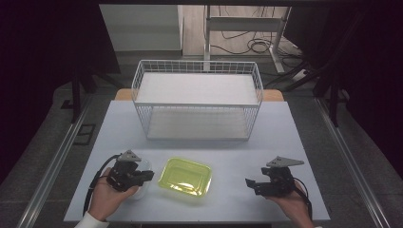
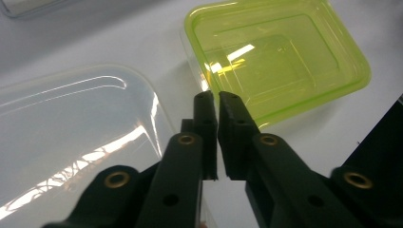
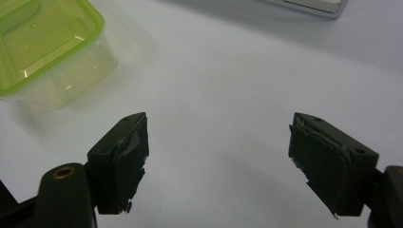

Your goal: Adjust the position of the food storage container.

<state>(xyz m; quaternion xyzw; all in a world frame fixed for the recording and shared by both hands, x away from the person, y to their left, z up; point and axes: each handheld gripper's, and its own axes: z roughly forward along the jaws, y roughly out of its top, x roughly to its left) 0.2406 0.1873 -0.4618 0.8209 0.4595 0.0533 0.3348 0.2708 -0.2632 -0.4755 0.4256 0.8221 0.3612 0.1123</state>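
Left gripper (image 2: 213, 102) closed, clear lid (image 2: 71, 137), translucent lime-green container (image 2: 280, 52)

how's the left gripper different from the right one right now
The left gripper has its jaws shut on the edge of a clear lid; the right gripper has its jaws wide apart with bare table between them. The left gripper sits close beside the green container; the right gripper stands well apart from it. Both are black and hand-held, and point inward toward the container.

Dark room, grey floor (image 1: 47, 156), cables (image 1: 247, 45), white table (image 1: 285, 128)
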